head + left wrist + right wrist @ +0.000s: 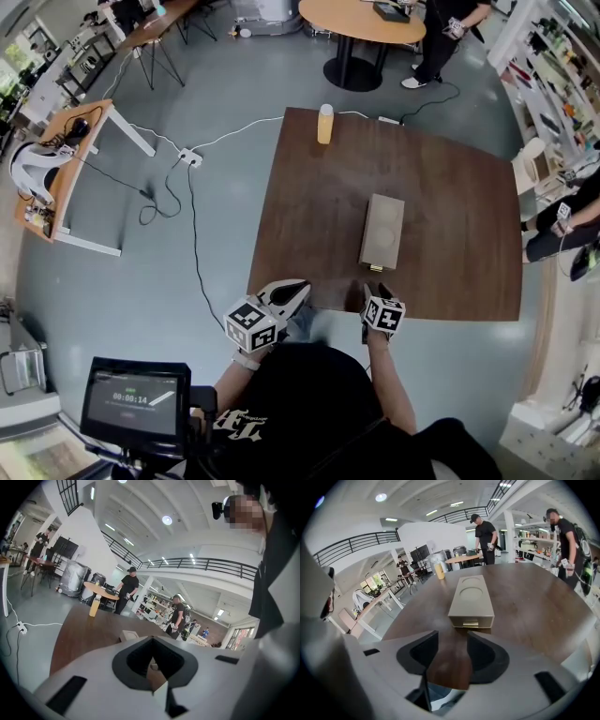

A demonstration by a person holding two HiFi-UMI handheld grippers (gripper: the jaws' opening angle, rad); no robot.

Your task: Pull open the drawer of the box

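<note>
You're holding the right gripper (452, 656) open and the left gripper (152, 665) closed, both empty, near the box (471, 601), whose drawer front (470, 620) is showing only in the right gripper view.

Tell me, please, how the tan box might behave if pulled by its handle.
The box looks light on a smooth table, so it may slide rather than open. Low and flat, it seems unlikely to tip.
</note>
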